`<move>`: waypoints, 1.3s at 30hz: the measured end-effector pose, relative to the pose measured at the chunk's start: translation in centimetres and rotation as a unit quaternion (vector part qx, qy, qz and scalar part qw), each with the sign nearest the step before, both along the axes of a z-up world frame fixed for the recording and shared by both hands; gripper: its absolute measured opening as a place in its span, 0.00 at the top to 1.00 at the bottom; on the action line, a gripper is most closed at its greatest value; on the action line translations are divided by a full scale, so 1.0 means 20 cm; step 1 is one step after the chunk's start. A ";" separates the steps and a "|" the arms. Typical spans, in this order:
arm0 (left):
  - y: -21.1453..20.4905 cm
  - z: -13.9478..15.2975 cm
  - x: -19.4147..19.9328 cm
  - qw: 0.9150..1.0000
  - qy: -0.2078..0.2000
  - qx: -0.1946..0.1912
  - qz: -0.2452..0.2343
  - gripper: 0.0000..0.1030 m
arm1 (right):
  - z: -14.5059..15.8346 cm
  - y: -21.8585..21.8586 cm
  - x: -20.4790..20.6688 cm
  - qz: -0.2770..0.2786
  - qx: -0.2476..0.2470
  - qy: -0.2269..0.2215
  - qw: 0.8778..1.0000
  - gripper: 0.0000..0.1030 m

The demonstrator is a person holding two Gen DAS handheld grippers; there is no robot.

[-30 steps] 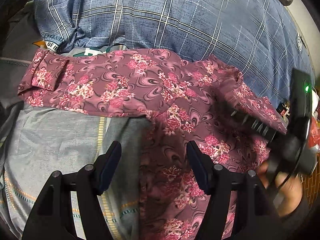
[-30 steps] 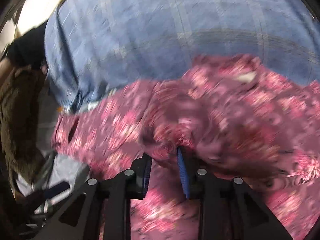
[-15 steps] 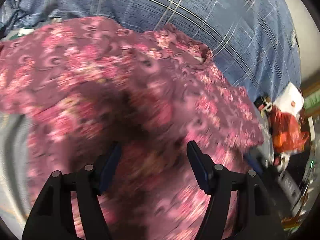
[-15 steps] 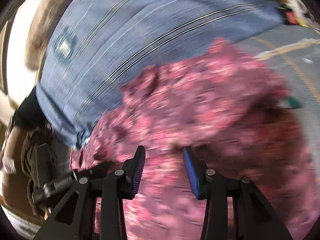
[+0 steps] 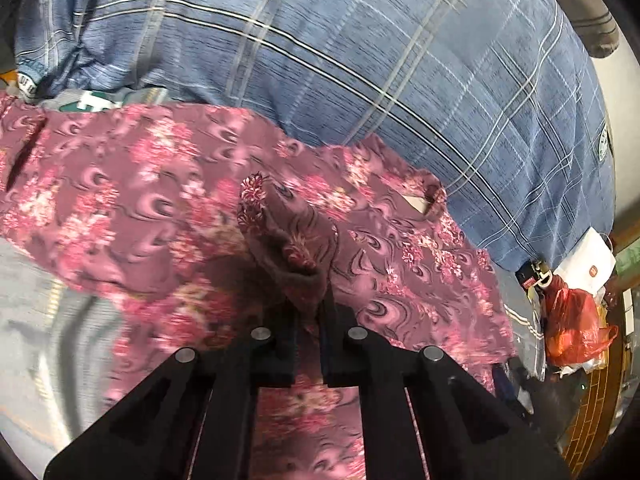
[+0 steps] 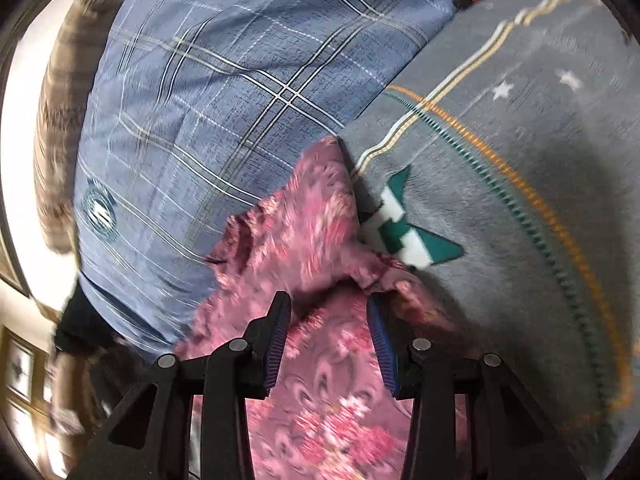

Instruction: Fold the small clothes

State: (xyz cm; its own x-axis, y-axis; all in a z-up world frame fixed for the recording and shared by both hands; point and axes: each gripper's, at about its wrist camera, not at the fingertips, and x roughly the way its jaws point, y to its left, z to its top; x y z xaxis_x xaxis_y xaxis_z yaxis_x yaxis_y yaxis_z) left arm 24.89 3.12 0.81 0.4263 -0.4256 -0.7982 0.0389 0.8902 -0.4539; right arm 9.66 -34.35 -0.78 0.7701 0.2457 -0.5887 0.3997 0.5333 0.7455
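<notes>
A maroon floral garment (image 5: 160, 184) lies spread over a grey blanket (image 5: 32, 280). My left gripper (image 5: 308, 312) is shut on a bunched fold of that garment (image 5: 288, 248), which sticks up ahead of the closed jaws. In the right wrist view the same floral garment (image 6: 304, 240) runs from a raised corner down under my right gripper (image 6: 326, 320). Its jaws stand apart, with the cloth lying between and below the blue pads (image 6: 382, 348), which do not press on it.
A blue plaid quilt (image 5: 360, 60) is bunched along the far side of the garment, also in the right wrist view (image 6: 200, 100). The grey blanket (image 6: 500, 200) has striped trim and a green-and-white patch. A red plastic bag (image 5: 576, 328) and a white box (image 5: 588, 268) lie at the right.
My left gripper has shut on a fold of the floral garment. The right gripper has let go of the cloth it pinched, rolled, and swung across towards the garment's corner.
</notes>
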 end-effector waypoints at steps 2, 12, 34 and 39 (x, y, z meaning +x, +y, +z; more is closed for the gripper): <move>0.06 -0.01 -0.01 1.000 0.007 -0.001 0.005 0.95 | -0.04 -0.01 0.04 0.000 0.037 -0.012 0.999 0.59; 0.04 -0.21 -0.03 0.999 0.046 0.027 -0.005 0.89 | -0.04 -0.04 0.08 -0.048 -0.007 0.025 0.999 0.95; 0.27 -0.19 -0.03 0.999 0.027 -0.018 0.004 0.75 | 0.02 0.78 0.42 0.153 -0.137 0.010 0.979 0.84; 0.57 -0.03 -0.01 0.999 -0.008 -0.004 0.040 0.61 | 0.05 1.04 0.55 0.223 -0.140 -0.027 0.964 0.84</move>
